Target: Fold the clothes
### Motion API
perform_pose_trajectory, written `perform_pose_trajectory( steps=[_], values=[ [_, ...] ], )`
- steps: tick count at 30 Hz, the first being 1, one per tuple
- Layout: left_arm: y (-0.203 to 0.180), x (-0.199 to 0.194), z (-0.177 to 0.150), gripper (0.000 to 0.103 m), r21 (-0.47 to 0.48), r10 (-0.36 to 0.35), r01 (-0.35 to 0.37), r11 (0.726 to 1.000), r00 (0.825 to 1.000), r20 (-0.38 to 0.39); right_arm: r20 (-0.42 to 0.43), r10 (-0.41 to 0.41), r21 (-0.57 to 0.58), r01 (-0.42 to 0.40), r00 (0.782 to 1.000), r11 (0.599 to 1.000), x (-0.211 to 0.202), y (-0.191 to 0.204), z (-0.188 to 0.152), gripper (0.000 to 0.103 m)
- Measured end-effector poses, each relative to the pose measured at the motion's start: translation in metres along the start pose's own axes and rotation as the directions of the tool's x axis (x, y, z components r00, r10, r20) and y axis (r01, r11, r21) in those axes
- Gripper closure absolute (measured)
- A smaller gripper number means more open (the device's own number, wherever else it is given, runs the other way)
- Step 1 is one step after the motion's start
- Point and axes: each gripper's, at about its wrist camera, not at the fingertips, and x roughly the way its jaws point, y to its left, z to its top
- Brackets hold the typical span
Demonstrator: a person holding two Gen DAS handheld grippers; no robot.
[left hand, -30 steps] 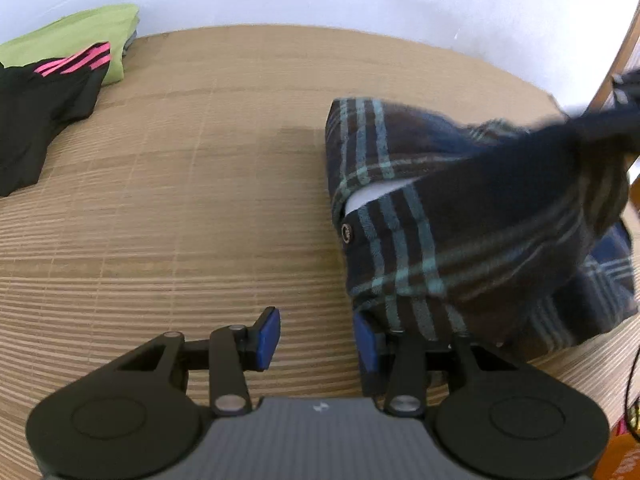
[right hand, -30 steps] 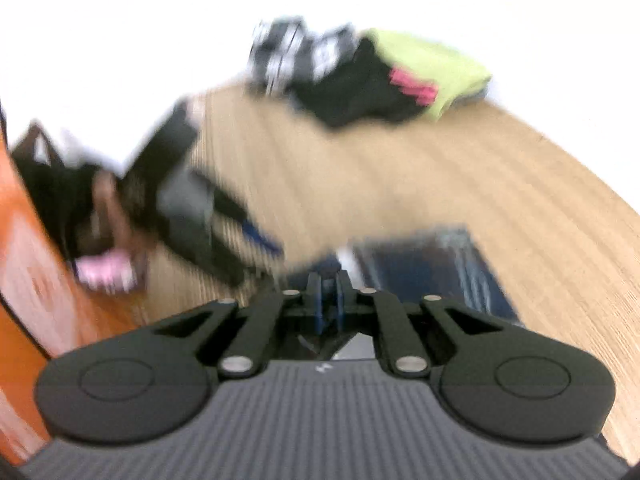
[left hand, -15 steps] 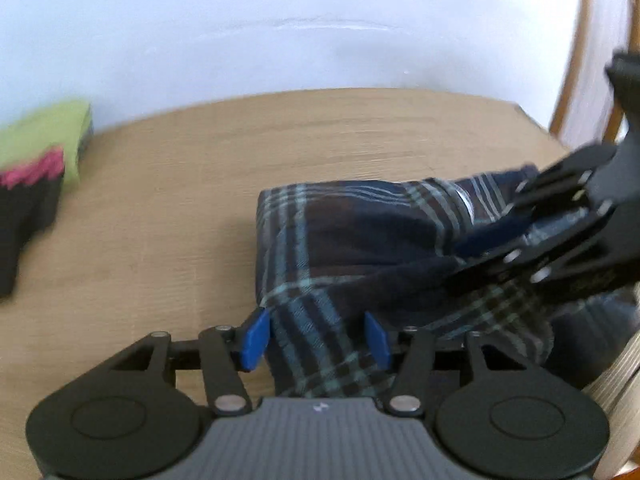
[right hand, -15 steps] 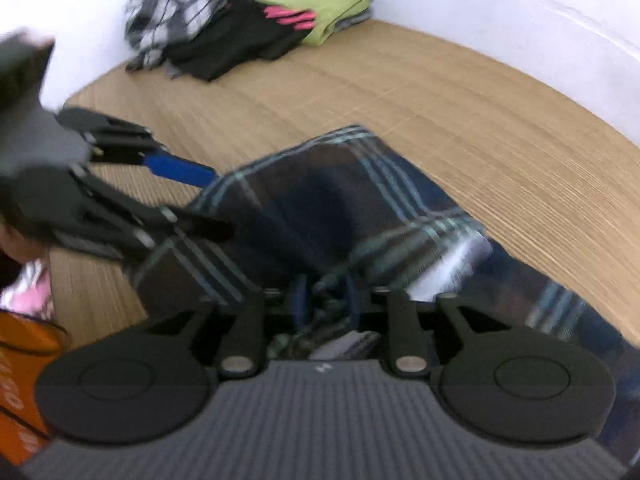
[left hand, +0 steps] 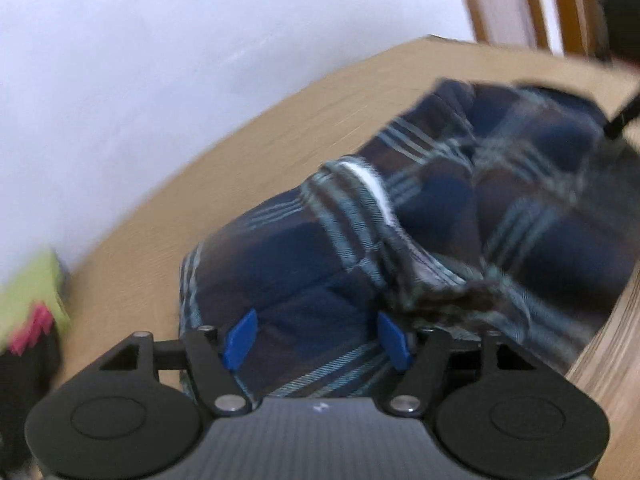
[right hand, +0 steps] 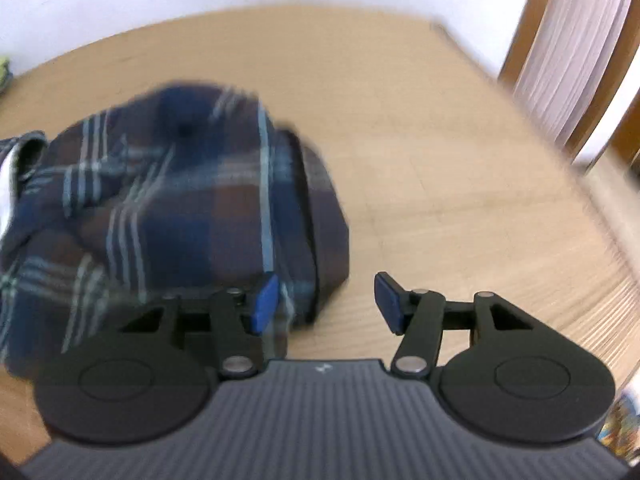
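A dark blue and brown plaid garment (left hand: 440,232) lies bunched on the wooden table (left hand: 280,128). My left gripper (left hand: 316,338) is open, its blue pads (left hand: 240,338) spread over the garment's near edge, with cloth under and between them. In the right wrist view the same plaid garment (right hand: 172,208) lies folded over at the left. My right gripper (right hand: 326,304) is open and empty at the garment's right edge, its left pad (right hand: 264,304) over the cloth and its right pad over bare table (right hand: 440,160).
A lime-green and black-and-pink pile of clothes (left hand: 28,308) sits at the far left of the table. A white wall (left hand: 160,60) stands behind. A wooden frame with a curtain (right hand: 568,52) stands at the right, past the table's edge.
My right gripper has let go of the plaid cloth and opened, swinging to the garment's right side. My left gripper has opened wider and turned right. The garment now lies more folded over.
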Motion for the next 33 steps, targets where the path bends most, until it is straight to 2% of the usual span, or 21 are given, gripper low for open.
perform_pose_trajectory(
  steps=[2,4,5,8,9,12,15,19,20,22,24,27,29,30,31,33],
  values=[
    [-0.006,-0.001,-0.003,0.035,0.012,0.019,-0.020,1.000,1.000,0.024,-0.080,0.091,0.058,-0.087,0.993,0.995,0.010,0.002,-0.009,0.045],
    [0.001,0.001,-0.006,0.033,-0.019,-0.008,0.009,1.000,1.000,0.030,-0.097,0.101,-0.062,-0.107,0.990,0.992,0.005,0.028,-0.017,0.044],
    [0.005,0.003,-0.007,0.032,-0.013,-0.021,0.022,1.000,0.999,0.037,-0.115,0.116,-0.105,-0.128,0.987,0.986,0.002,0.043,-0.019,0.052],
    [0.015,0.010,-0.007,0.027,0.021,-0.037,0.036,0.999,0.998,0.049,-0.134,0.165,-0.126,-0.181,0.977,0.975,-0.012,0.069,-0.030,0.063],
    [0.019,0.013,-0.006,0.027,0.032,-0.038,0.037,0.999,0.998,0.049,-0.140,0.197,-0.127,-0.215,0.970,0.968,-0.017,0.076,-0.035,0.074],
    [0.038,0.027,-0.001,0.026,0.056,-0.030,0.027,0.998,0.999,0.045,-0.177,0.304,-0.128,-0.329,0.936,0.936,-0.032,0.111,-0.051,0.079],
    [0.064,0.045,0.000,0.026,0.077,0.006,-0.009,0.997,0.999,0.036,-0.226,0.427,-0.104,-0.457,0.876,0.883,-0.042,0.154,-0.069,0.079],
    [0.101,0.073,0.003,0.029,0.084,0.067,-0.068,0.994,0.998,0.008,-0.273,0.607,-0.080,-0.646,0.747,0.759,-0.041,0.225,-0.085,0.079],
    [0.111,0.078,0.004,0.030,0.069,0.078,-0.078,0.995,0.997,0.000,-0.280,0.620,-0.103,-0.666,0.732,0.739,-0.038,0.246,-0.086,0.078],
    [0.128,0.078,0.003,0.033,0.025,0.074,-0.074,0.997,0.997,-0.008,-0.298,0.614,-0.183,-0.674,0.731,0.715,-0.038,0.278,-0.085,0.078],
    [0.144,0.070,-0.002,0.034,-0.045,0.047,-0.048,0.998,0.999,-0.013,-0.283,0.609,-0.236,-0.669,0.741,0.705,-0.051,0.284,-0.085,0.078],
    [0.162,0.040,-0.021,0.034,-0.205,-0.047,0.044,0.978,0.999,-0.008,-0.224,0.640,-0.210,-0.678,0.735,0.705,-0.079,0.252,-0.079,0.078],
    [0.162,0.016,-0.033,0.034,-0.289,-0.105,0.104,0.952,0.994,0.012,-0.155,0.678,-0.195,-0.695,0.718,0.692,-0.098,0.228,-0.072,0.075],
    [0.160,0.004,-0.039,0.034,-0.326,-0.132,0.132,0.936,0.991,0.023,-0.120,0.695,-0.197,-0.704,0.709,0.683,-0.106,0.217,-0.068,0.071],
    [0.158,-0.009,-0.045,0.034,-0.363,-0.159,0.161,0.918,0.987,0.036,-0.078,0.706,-0.208,-0.704,0.704,0.679,-0.114,0.206,-0.064,0.060],
    [0.141,-0.028,-0.053,0.034,-0.417,-0.226,0.223,0.881,0.973,0.042,0.044,0.689,-0.239,-0.662,0.724,0.710,-0.125,0.180,-0.051,0.042]
  ],
)
